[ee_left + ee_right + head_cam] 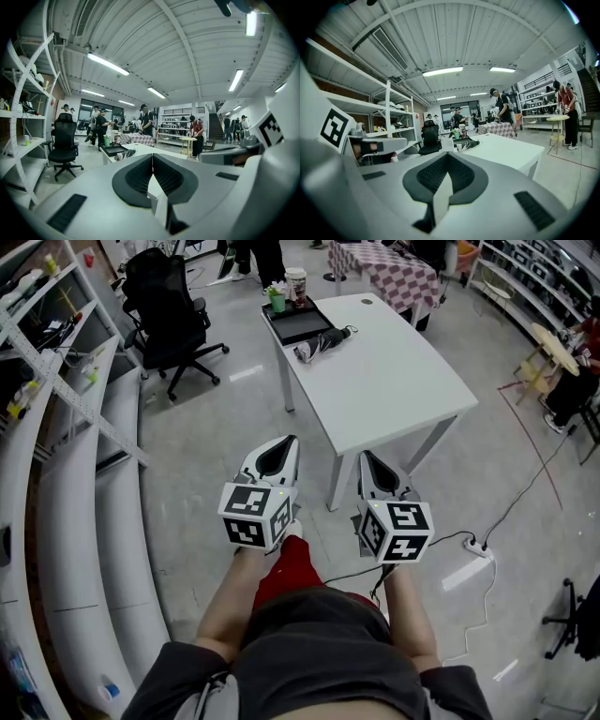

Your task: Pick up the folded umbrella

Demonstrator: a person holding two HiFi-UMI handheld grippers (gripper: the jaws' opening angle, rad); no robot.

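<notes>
The folded umbrella (322, 341) lies on the far end of a white table (394, 381), well ahead of both grippers and a little to the right of the left one. It sits just beside a black tray (298, 322), off that tray's near right corner. Neither gripper touches it.

The head view alone shows the layout from above. The left gripper (284, 444) and right gripper (367, 460) are held side by side over the floor, short of the table's near corner, and the length of bare tabletop lies between them and the umbrella. It also shows a power strip (478, 545) on the floor to the right of the right gripper.

Only the gripper views show the jaws. The left gripper (152, 161) has its pads pressed together with nothing between them, and the umbrella (124, 154) appears small, just left of its tips. The right gripper (446, 157) is likewise closed and empty, with the umbrella (467, 145) just right of its tips. These low views also show people standing beyond the table, whom the head view mostly cuts off.

A cup (296, 282) and a green cup (277, 301) stand at the tray's far edge. A black office chair (169, 315) stands ahead and to the left of the left gripper.
</notes>
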